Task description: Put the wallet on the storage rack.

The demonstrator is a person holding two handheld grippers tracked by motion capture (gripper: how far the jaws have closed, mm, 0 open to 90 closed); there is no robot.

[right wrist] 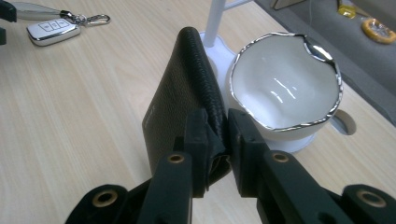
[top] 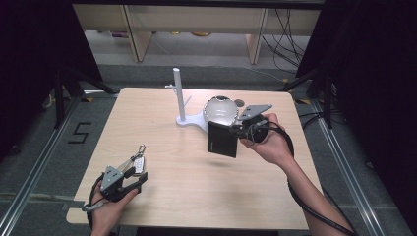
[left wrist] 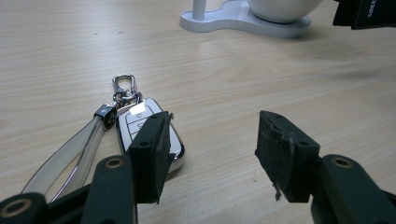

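Note:
A black leather wallet (right wrist: pixel 177 93) hangs above the table, and my right gripper (right wrist: pixel 217 135) is shut on its folded edge. From the high view the wallet (top: pixel 223 139) hangs just in front of a white bowl (top: pixel 219 109), with the right gripper (top: pixel 237 130) at its right side. A silver-and-white car key fob (left wrist: pixel 140 122) with a clip and a grey strap lies flat on the table. My left gripper (left wrist: pixel 210 154) stands open low over the table, and the fob lies beside and partly behind its left jaw. Nothing sits between the left pads.
The white bowl (right wrist: pixel 285 84) with a silvery rim sits on a white stand base (top: pixel 189 122) that carries an upright post (top: pixel 178 93). Table edges lie near both hands. Cables and furniture legs lie on the floor beyond the table.

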